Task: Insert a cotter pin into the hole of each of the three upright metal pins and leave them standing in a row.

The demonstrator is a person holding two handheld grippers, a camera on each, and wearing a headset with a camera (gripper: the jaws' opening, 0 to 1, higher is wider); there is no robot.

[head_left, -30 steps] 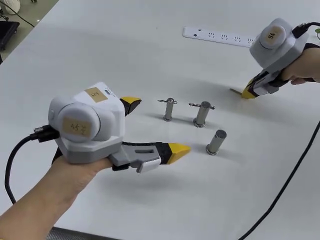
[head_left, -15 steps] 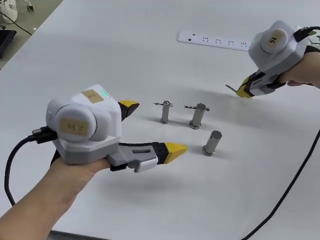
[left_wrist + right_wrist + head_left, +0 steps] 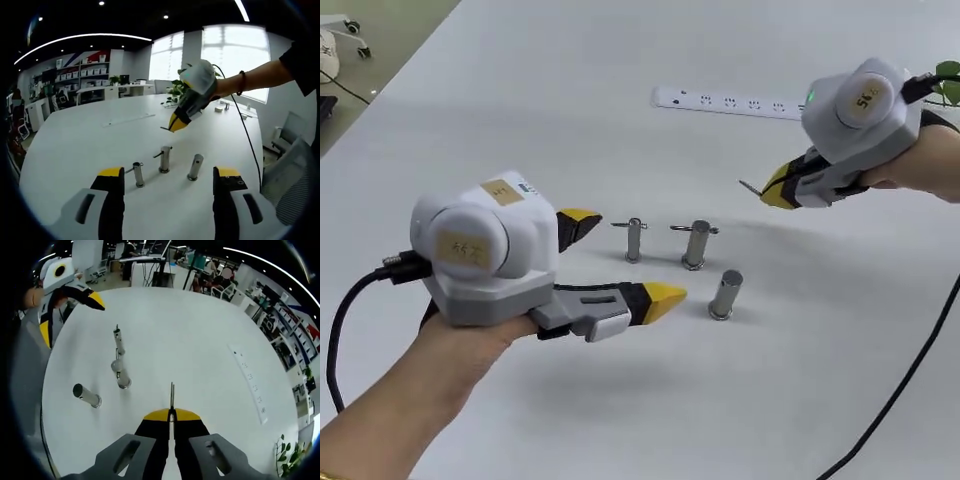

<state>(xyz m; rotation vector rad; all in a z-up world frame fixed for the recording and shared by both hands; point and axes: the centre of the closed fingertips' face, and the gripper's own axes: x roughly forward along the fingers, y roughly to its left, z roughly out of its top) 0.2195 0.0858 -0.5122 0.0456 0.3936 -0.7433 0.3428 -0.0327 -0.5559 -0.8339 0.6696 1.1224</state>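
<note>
Three upright metal pins stand on the white table. The left pin and the middle pin each have a cotter pin through the top. The third pin stands nearer to me, with nothing showing through its top. My right gripper hovers up and to the right of them, shut on a thin cotter pin that sticks out past its tips. My left gripper is open, just left of the pins, with nothing between its jaws.
A white power strip lies at the back of the table. A black cable runs across the right side. The left gripper's own cable hangs at the lower left. Bare tabletop surrounds the pins.
My right gripper has risen off the table with the cotter pin and moved slightly left, closer to the pins. The left gripper has stayed open in about the same place.
</note>
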